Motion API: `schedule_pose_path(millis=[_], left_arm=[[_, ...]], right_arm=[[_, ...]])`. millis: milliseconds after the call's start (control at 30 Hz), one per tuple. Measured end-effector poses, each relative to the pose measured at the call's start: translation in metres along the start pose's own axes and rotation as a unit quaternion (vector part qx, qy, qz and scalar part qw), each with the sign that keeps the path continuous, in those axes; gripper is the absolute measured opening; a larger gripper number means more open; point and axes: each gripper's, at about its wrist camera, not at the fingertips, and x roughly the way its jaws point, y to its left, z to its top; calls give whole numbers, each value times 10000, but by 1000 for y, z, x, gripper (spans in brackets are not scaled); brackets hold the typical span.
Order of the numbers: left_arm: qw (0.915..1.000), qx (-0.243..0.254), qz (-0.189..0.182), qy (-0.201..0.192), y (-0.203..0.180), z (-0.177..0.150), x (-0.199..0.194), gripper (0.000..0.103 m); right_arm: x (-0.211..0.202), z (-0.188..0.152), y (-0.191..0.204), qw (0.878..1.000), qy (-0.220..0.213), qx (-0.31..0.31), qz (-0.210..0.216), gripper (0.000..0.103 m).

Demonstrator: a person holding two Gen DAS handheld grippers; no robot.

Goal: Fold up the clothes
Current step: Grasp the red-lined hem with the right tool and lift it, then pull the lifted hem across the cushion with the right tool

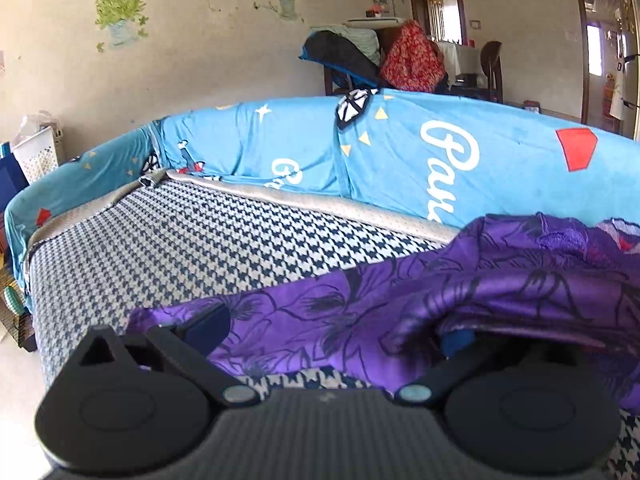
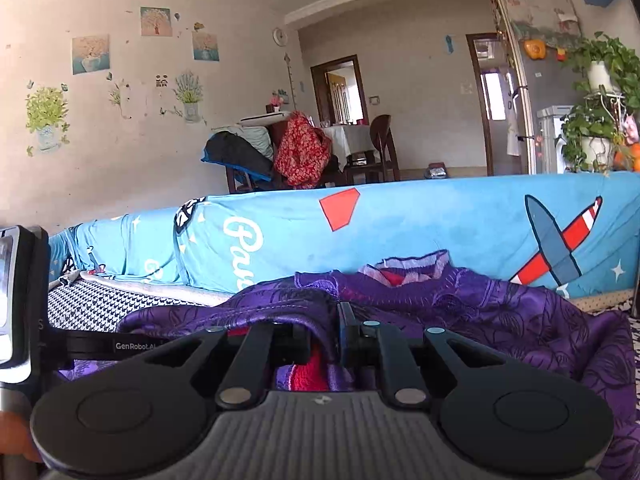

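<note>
Garment: purple floral garment (image 1: 460, 300), satin-like with dark line-drawn flowers, bunched on the sofa seat (image 1: 168, 240); its neckline with a red inner lining (image 2: 394, 278) faces the sofa back.
Surface: seat covered in navy-and-white houndstooth cloth; sofa back draped in a blue printed cover (image 1: 440, 160) with white script, a red shape and an aeroplane motif.
Left hand-held gripper (image 1: 332, 330): fingers stand wide apart; the left finger (image 1: 208, 326) lies at the garment's edge, the right finger (image 1: 456, 340) is tucked under a fold of the cloth. No pinch on the fabric visible.
Right hand-held gripper (image 2: 326, 330): fingers drawn together, clamped on a ridge of the purple garment, which rises between them.
Relation: in the right wrist view the left unit shows at the left frame edge, beside the right unit.
Background: wall with plant decals (image 2: 48, 116), a chair piled with clothes (image 2: 280, 152), potted plants (image 2: 600, 120) at right.
</note>
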Motion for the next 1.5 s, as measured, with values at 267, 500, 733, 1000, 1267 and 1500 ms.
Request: schedule_pose_path(millis=[267,500,733,1000,1267,1500], left_arm=[[9962,-356,496,-626,50,4,-42,103],[9981,-500,227,-267,97,-32,-61,103],[9973,-554,453,-155,123,-62,-78,103],[9968,-639,465,-143,147,-78,-99,103],[9975,-489,455,247,157,-98,-108,103],[9978,-469,375,267,160,-111,-127,103]], right_arm=[[-50,11,19,9994,-269,-109,185,8],[-97,3,36,9979,-225,-435,427,8],[-126,-27,56,9950,167,-771,608,8],[-150,-37,62,9954,257,-582,715,8],[-174,-51,65,9923,447,-487,1047,8],[-186,-65,72,9876,643,-600,1300,47]])
